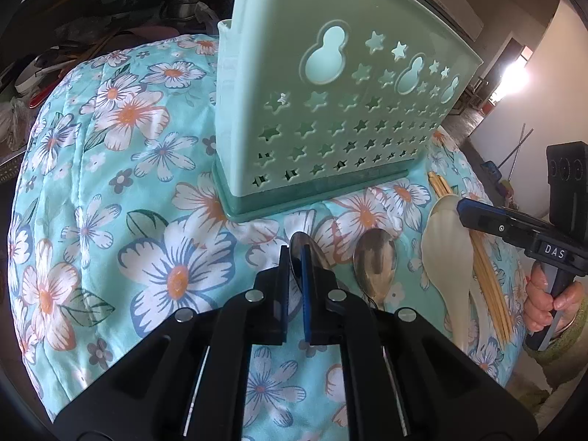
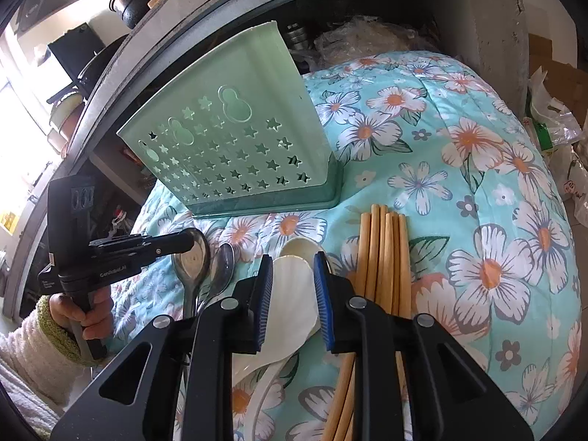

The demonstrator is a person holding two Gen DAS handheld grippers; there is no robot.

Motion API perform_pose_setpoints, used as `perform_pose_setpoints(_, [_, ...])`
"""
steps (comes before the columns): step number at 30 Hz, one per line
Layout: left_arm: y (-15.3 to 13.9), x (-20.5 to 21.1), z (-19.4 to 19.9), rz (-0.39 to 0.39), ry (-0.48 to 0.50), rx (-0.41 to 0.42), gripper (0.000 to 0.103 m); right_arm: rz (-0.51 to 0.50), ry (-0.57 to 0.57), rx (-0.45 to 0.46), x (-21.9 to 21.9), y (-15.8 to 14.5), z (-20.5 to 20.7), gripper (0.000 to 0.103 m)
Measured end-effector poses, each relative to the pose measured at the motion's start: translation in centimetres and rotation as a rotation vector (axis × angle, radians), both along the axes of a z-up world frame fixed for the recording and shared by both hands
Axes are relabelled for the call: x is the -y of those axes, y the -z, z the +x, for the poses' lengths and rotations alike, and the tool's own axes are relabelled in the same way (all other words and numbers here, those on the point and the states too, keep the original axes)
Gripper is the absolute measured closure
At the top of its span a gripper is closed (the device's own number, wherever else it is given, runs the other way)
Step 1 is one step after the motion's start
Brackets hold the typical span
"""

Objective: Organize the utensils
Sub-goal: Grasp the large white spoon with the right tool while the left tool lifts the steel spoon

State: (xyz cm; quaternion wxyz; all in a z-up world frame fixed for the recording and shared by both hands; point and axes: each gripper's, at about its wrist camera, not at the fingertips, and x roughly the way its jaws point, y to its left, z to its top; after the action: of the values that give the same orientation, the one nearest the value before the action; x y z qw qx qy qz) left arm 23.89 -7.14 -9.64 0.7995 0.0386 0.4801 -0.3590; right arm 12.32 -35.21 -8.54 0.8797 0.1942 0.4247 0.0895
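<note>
A mint-green utensil holder [image 1: 330, 110] with star cut-outs stands on the floral cloth [image 1: 128, 183]; it also shows in the right wrist view [image 2: 235, 147]. In front of it lie two metal spoons [image 1: 375, 261], white plastic spoons [image 1: 446, 250] and a bundle of wooden chopsticks [image 1: 488, 279]. My left gripper [image 1: 296, 261] is narrowly open, its jaws on either side of the left metal spoon's bowl [image 1: 312, 253]. My right gripper [image 2: 293, 268] is open over a white spoon [image 2: 290, 290], chopsticks [image 2: 386, 257] to its right.
A dark shelf with pots and tools [image 1: 110, 18] runs behind the cloth. Plastic bags [image 2: 551, 121] lie at the right of the cushion. The cloth-covered surface drops away at its left and right edges.
</note>
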Motion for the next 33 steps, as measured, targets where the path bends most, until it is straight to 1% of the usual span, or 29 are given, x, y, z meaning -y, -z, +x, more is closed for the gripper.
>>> perform_pose_setpoints(3, [-0.1,-0.4,-0.1,0.005,-0.002,0.001,0.098,-0.015,-0.002,-0.019,0.0,0.4,0.5,0.08])
perform_pose_setpoints(7, [-0.2,-0.7,-0.3,0.009,-0.004,0.003,0.098,-0.011,-0.011,-0.051,0.1,1.3,0.9,0.08])
perform_pose_setpoints(10, [-0.1,-0.7,-0.3,0.005,-0.009,0.001,0.098,0.015,-0.026,-0.074,-0.1,1.7,1.1,0.08])
perform_pose_setpoints(12, [0.0,-0.9,-0.3,0.003,-0.013,-0.002,0.098,0.005,-0.034,-0.078,-0.3,2.0,1.1,0.08])
perform_pose_setpoints(14, [0.1,-0.9,-0.3,0.0,-0.017,-0.004,0.098,-0.007,-0.038,-0.08,-0.6,2.1,1.0,0.088])
perform_pose_setpoints(16, [0.0,-0.9,-0.3,0.001,-0.019,-0.002,0.098,-0.007,-0.044,-0.079,-0.7,2.0,0.9,0.093])
perform_pose_setpoints(19, [-0.2,-0.7,-0.5,0.007,-0.022,0.009,0.098,-0.002,-0.059,-0.061,-1.0,1.4,0.6,0.097])
perform_pose_setpoints(25, [-1.3,-1.3,-1.1,-0.001,-0.047,0.017,0.101,0.038,-0.074,-0.022,-1.0,-0.4,-0.2,0.1])
perform_pose_setpoints(29, [-2.7,-2.2,-1.8,-0.006,-0.062,0.04,0.101,0.042,-0.074,0.01,-1.0,-1.8,-0.9,0.1])
perform_pose_setpoints(33, [-4.7,-3.1,-2.9,-0.017,-0.081,0.085,0.102,0.044,-0.073,0.046,-1.1,-3.3,-1.7,0.1])
